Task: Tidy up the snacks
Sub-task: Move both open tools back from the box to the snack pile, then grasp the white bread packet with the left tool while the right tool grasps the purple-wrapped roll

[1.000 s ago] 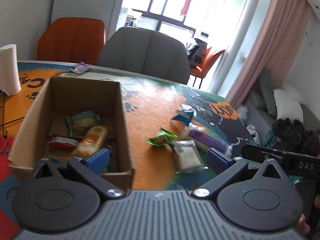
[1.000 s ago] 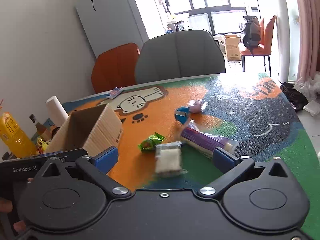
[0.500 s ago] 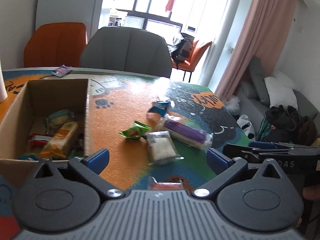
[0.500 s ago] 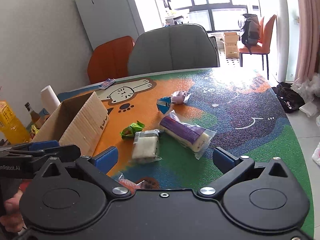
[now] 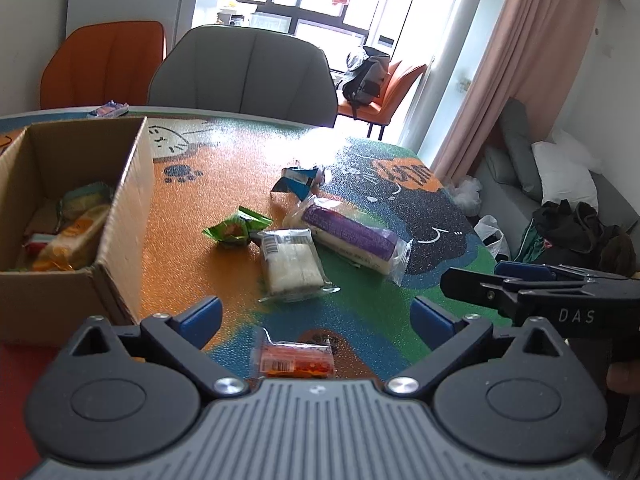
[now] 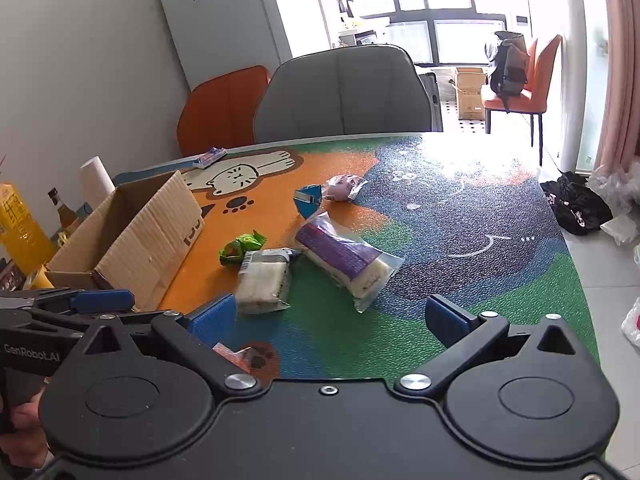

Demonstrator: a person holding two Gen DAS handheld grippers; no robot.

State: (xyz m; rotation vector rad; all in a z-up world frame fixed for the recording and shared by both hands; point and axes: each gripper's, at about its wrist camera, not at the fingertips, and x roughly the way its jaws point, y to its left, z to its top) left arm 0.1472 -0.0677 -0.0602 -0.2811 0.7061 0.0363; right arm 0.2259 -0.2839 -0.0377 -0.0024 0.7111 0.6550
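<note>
A cardboard box (image 5: 120, 216) stands at the left and holds several snack packs (image 5: 68, 236); it also shows in the right wrist view (image 6: 152, 236). Loose on the table lie a white cake pack (image 5: 290, 264), a long purple pack (image 5: 348, 236), a green wrapper (image 5: 234, 230), a blue carton (image 5: 296, 180) and an orange-red pack (image 5: 294, 360) right in front of my left gripper (image 5: 316, 316). My left gripper is open and empty. My right gripper (image 6: 332, 316) is open and empty, short of the white cake pack (image 6: 262, 278) and purple pack (image 6: 344, 258).
A pink wrapped snack (image 6: 342, 188) lies beyond the blue carton (image 6: 308, 200). A small blue packet (image 6: 210, 157) sits at the far table edge. A grey chair (image 5: 244, 76) and an orange chair (image 5: 104, 64) stand behind. A paper roll (image 6: 96, 180) and bottles (image 6: 20, 224) are at the left.
Both grippers have drawn back toward the near edge and the left has swung right, away from the box. The orange-red pack has come into view. Both stay open.
</note>
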